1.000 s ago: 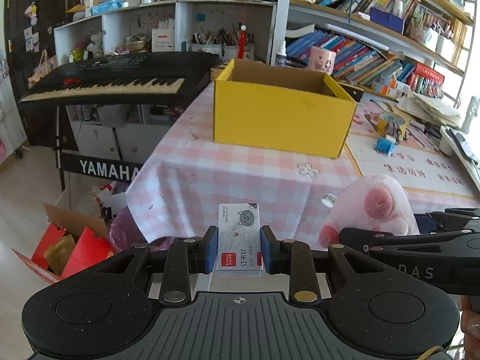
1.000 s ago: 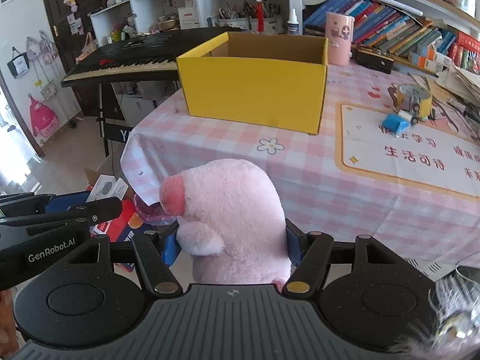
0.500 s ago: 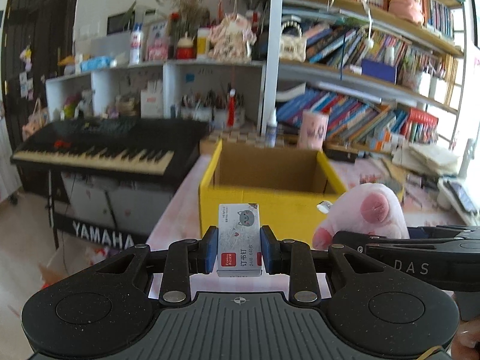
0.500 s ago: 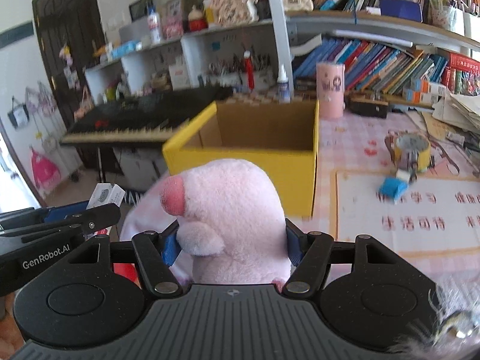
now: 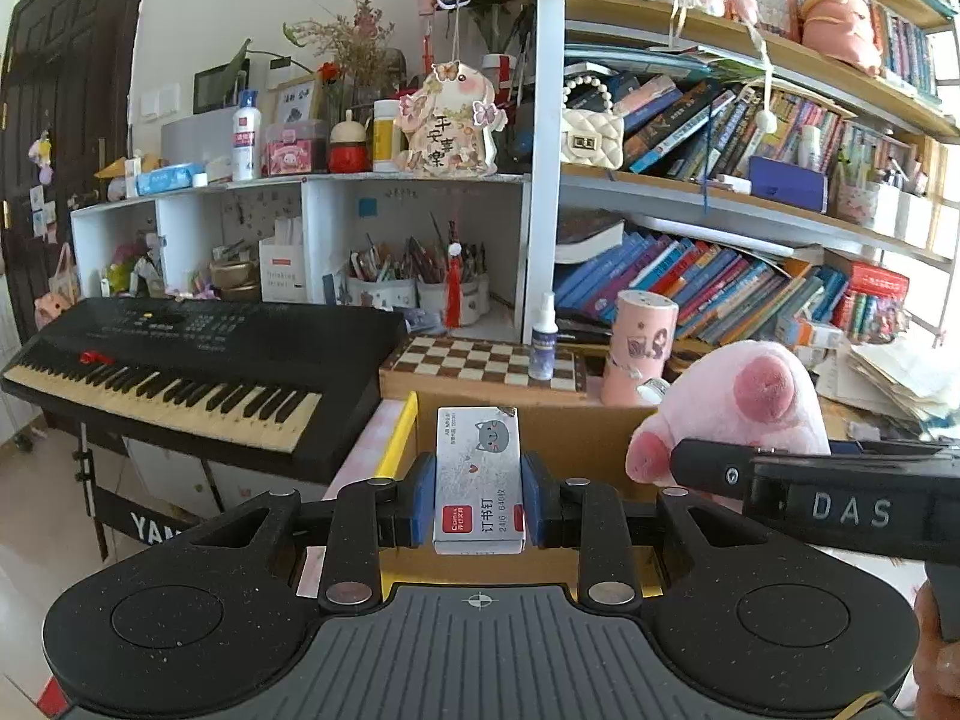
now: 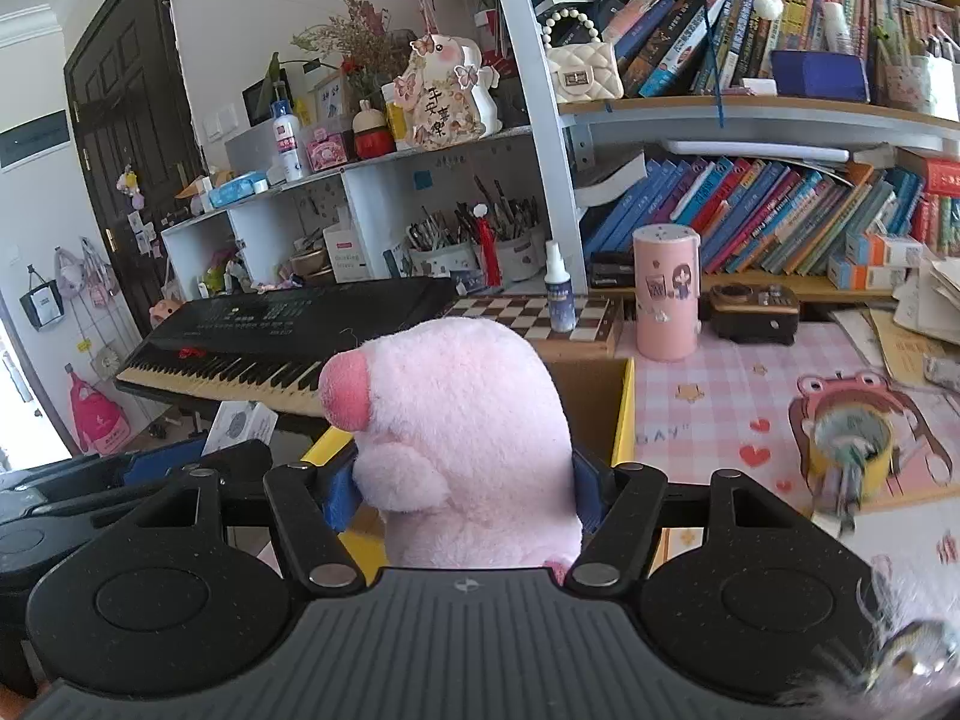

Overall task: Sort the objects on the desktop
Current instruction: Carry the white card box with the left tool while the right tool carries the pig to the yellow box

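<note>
My left gripper (image 5: 478,507) is shut on a small white staples box (image 5: 478,480) with a grey cat print, held above the near left part of the open yellow cardboard box (image 5: 401,438). My right gripper (image 6: 465,489) is shut on a pink plush pig (image 6: 462,438), held over the same yellow box (image 6: 625,414). In the left wrist view the pig (image 5: 744,402) and the right gripper's black body are just to the right. In the right wrist view the staples box (image 6: 240,426) shows at the left.
A black keyboard (image 5: 180,366) stands left of the table. A chessboard (image 5: 480,360), a spray bottle (image 6: 559,297) and a pink cylinder (image 6: 667,294) stand behind the box. A tape roll (image 6: 849,438) lies on the pink checked tablecloth (image 6: 720,378) at the right. Bookshelves fill the back.
Both grippers have risen and moved forward from the table's near edge to over the yellow box, each still holding its object.
</note>
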